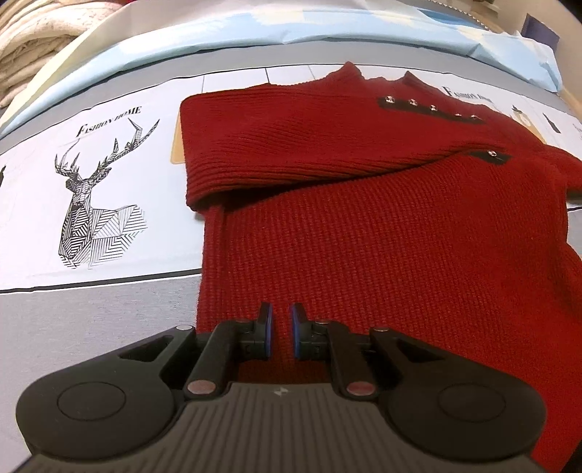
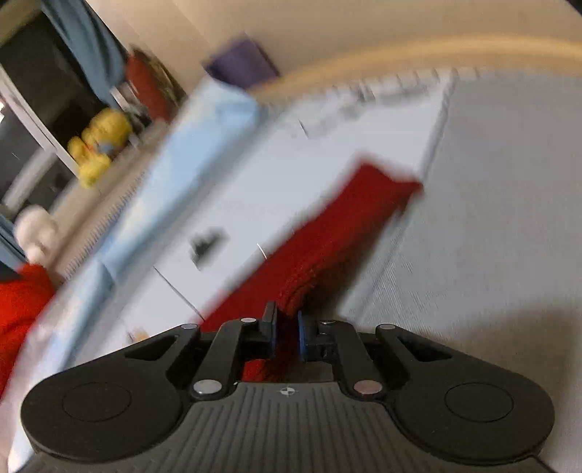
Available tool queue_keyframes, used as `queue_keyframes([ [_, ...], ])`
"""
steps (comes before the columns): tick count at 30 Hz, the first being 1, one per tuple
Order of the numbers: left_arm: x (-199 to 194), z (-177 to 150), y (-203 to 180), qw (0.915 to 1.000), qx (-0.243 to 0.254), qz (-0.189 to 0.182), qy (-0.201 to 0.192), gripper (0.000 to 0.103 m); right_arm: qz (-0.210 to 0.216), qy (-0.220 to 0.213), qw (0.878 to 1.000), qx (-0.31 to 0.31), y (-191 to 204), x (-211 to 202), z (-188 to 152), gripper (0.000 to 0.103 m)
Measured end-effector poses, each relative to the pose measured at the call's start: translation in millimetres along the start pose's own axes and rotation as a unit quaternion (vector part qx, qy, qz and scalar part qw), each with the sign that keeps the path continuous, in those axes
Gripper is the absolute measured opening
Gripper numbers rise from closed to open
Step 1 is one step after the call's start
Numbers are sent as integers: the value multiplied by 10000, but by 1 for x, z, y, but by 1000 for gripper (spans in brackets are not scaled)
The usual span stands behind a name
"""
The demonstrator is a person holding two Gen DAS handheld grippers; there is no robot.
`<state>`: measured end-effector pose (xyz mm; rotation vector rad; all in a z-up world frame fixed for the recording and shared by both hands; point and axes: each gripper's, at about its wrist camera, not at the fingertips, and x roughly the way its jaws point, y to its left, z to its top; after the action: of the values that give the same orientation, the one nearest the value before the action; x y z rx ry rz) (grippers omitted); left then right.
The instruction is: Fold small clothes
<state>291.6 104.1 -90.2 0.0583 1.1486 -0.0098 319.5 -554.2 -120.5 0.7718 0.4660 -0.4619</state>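
Grey cloth printed with a white panel and a line-drawn deer [image 1: 98, 189] covers the desk [image 1: 91, 327], and on it lies the red sweater [image 1: 363, 236].

At the left tongs [image 1: 280, 329] the blue-lined jaws stand a little apart with nothing between them, poised over the sweater's near hem. At the right tongs [image 2: 287, 333] the jaws are pinched on red knit, a sleeve [image 2: 345, 225] by the look of it, which stretches away from the tips toward its far cuff. That view is blurred, so the sleeve's lie cannot be told exactly.

Beyond the left tongs, the sweater's body runs up to the collar, with one sleeve already laid across the chest and a strip of metal buttons [image 1: 433, 108] on the shoulder farthest from the deer.

To fold well, the gripped sleeve would best be carried flat across the chest, its edge kept straight and released only once it rests on the body. The left tongs could press the hem to stop the knit from sliding.

Bare cloth lies open on the deer side of the sweater; past the collar, a pale blue sheet [image 1: 254, 32] hems in the working room.
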Motion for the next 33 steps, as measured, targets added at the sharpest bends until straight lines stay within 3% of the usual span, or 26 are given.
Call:
queue_keyframes([
  [2,-1,0,1,10000,-27,-21,-10,11,-158,-473,9987,63,0,-10,8,9],
  [4,-2,0,4,10000,-60,-44,-23,11,-584,-649,9961,151,-6,-12,10,9],
  [5,-3,0,4,10000,-71,-55,-28,11,-791,-584,9949,231,-11,-9,8,9],
  [8,-4,1,5,9999,-74,-103,-45,11,-1154,201,9918,507,-27,7,-1,11],
  [9,-5,1,5,9999,-70,-120,-52,11,-1186,99,9921,397,-22,3,0,22],
  [11,-6,1,3,9999,-51,-144,-70,11,-1733,69,9848,13,-3,-4,1,37],
  [13,-5,1,4,9998,-29,-172,-75,11,-2082,-167,9778,-143,8,-19,-7,37],
  [14,-5,1,3,9998,-26,-171,-73,11,-2062,-320,9778,-192,19,-27,-10,37],
  [16,-5,1,3,9998,-34,-159,-75,11,-1579,-338,9854,-548,42,-33,-19,37],
  [18,-6,1,4,9998,-78,-148,-87,11,-414,188,9943,-965,77,-27,-32,37],
  [19,-6,2,4,9998,-96,-145,-101,11,143,490,9927,-1096,92,-23,-41,37],
  [21,-7,2,5,9997,-138,-129,-123,11,956,935,9802,-1460,123,-21,-63,37],
  [25,-10,5,10,9995,-243,-92,-181,11,1992,1714,9418,-2097,179,-29,-121,37],
  [27,-13,7,17,9989,-382,-91,-252,11,2151,2182,9285,-2097,196,-30,-147,39],
  [29,-18,9,28,9978,-563,-60,-352,11,1911,2593,9266,-1941,205,-26,-172,42],
  [31,-24,10,43,9959,-788,14,-454,11,1287,2704,9373,-1783,211,-21,-196,46],
  [33,-32,10,64,9925,-1067,147,-572,11,912,2480,9490,-1718,216,-21,-211,48],
])
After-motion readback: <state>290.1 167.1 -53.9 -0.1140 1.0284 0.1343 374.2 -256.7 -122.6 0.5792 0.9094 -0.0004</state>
